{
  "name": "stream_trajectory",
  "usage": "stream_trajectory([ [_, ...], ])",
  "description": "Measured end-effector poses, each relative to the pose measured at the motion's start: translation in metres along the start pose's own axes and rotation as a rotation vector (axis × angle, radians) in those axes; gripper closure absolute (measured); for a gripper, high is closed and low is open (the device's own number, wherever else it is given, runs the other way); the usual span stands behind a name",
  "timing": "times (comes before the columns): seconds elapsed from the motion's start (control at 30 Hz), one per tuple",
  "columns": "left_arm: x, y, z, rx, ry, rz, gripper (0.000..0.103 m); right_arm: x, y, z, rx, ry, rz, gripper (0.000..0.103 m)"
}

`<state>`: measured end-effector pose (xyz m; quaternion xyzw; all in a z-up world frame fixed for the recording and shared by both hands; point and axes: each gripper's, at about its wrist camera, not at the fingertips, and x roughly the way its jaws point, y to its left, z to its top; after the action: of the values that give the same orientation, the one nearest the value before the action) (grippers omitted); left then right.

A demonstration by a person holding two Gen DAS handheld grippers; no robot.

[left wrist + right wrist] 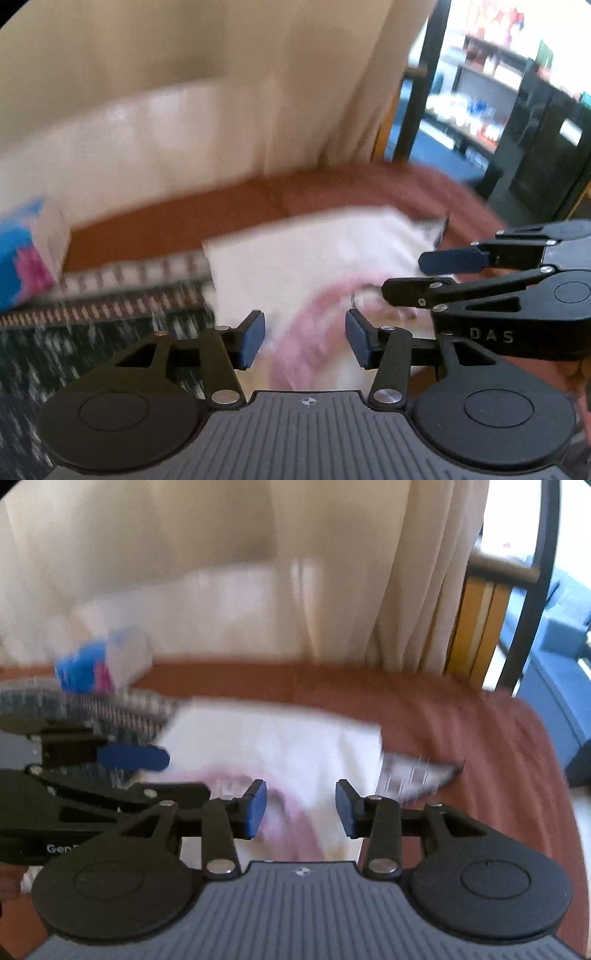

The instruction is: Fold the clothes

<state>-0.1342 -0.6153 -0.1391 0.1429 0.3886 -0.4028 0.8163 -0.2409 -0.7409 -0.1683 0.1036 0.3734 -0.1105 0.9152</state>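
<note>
Rust-red bed filling the middle of both views, backed by cream curtains at the far side. White garment with pink trim spread across the bed's middle, near edge under both tools, probably laid flat so folds can be made; how many folds it already carries cannot be told through the blur. Dark patterned cloth just left of the white garment, a blue and pink box beyond it at far left. Patterned scrap or sleeve peeking out at the white garment's right edge.

Left gripper low over the garment's near part, fingers spread, nothing between them. Right gripper just beside it, fingers likewise spread and empty, likely poised to take a hem.

Lettering "DAS" on the right gripper's body in the left view; "Gen" on the left gripper's body in the right view, the rest hidden.
</note>
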Motion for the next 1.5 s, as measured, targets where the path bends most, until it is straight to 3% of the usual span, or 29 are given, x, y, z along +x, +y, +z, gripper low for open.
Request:
stream_trajectory([
  [0.1,0.006,-0.003,-0.005,0.0,0.011,0.016,0.04,0.005,0.002,-0.014,-0.008,0.034,-0.007,0.058],
  [0.4,-0.001,-0.004,0.008,-0.035,0.055,0.033,0.04,0.001,0.0,-0.004,0.001,0.071,0.014,0.058],
  [0.5,-0.019,-0.005,0.016,-0.058,0.068,0.08,0.032,-0.02,0.004,0.003,0.012,0.045,0.019,0.056],
  [0.7,-0.064,-0.008,0.025,-0.091,0.127,0.184,0.012,-0.07,0.015,0.018,-0.022,0.016,0.034,0.025],
  [0.77,-0.076,-0.006,0.025,-0.12,0.158,0.18,0.008,-0.086,0.016,0.02,-0.009,0.022,0.06,0.001],
  [0.87,-0.096,-0.008,0.02,-0.154,0.145,0.156,0.008,-0.104,0.02,0.02,0.007,0.045,0.092,0.0],
  [1.07,-0.127,-0.012,0.012,-0.18,0.109,0.147,0.008,-0.129,0.029,0.017,0.006,-0.001,0.075,0.0],
  [1.5,-0.144,-0.022,0.006,-0.192,0.085,0.154,0.008,-0.149,0.037,0.002,-0.048,0.045,0.045,0.0],
])
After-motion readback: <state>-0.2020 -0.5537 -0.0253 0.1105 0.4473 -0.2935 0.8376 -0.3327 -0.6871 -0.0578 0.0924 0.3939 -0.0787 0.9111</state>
